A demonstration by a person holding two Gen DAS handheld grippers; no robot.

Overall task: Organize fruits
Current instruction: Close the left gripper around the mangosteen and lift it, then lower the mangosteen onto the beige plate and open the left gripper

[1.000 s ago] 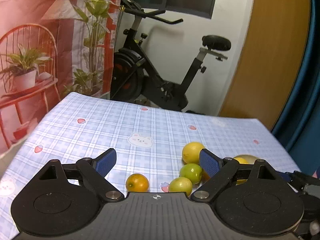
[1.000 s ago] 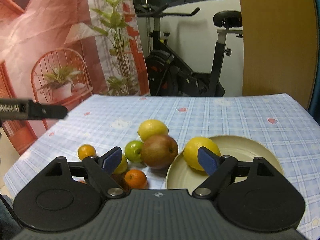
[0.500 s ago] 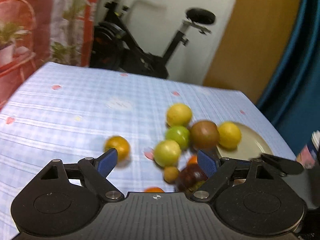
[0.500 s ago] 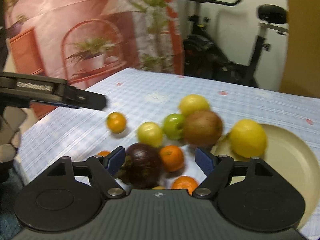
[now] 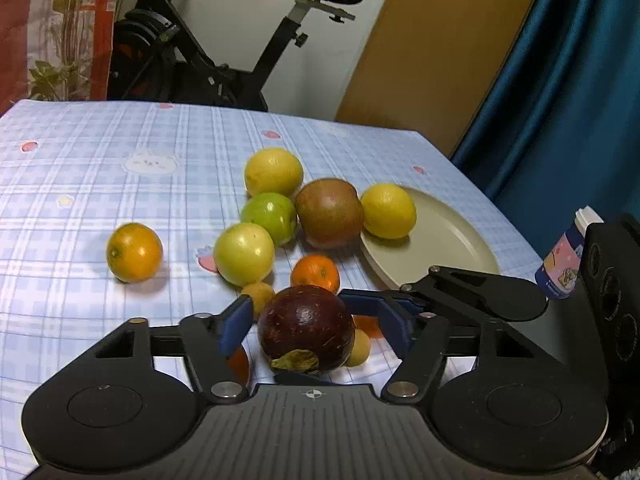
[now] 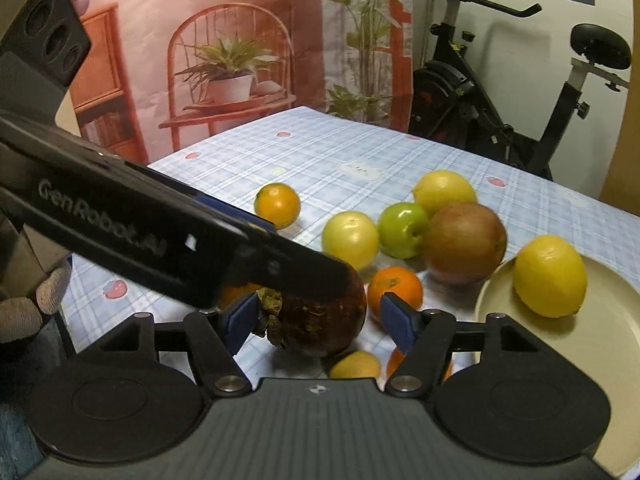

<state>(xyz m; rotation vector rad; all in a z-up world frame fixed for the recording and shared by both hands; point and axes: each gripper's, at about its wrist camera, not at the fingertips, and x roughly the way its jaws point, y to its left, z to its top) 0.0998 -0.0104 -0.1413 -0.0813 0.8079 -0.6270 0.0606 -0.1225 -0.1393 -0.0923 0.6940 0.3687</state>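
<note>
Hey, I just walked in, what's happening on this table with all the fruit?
A person is sorting fruit with a handheld gripper in each hand. Both the left gripper and the right gripper are closing around the same dark purple mangosteen, which sits between their fingers; a firm grip is not yet clear. One lemon already lies on the beige plate. The other lemon, green apples, oranges and a brownish fruit wait on the checked tablecloth.

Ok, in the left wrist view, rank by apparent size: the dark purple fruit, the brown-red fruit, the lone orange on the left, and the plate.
1. Plate
2. Dark purple fruit and brown-red fruit: look alike; the purple one sits nearest the camera, so unsure
3. Lone orange
</note>
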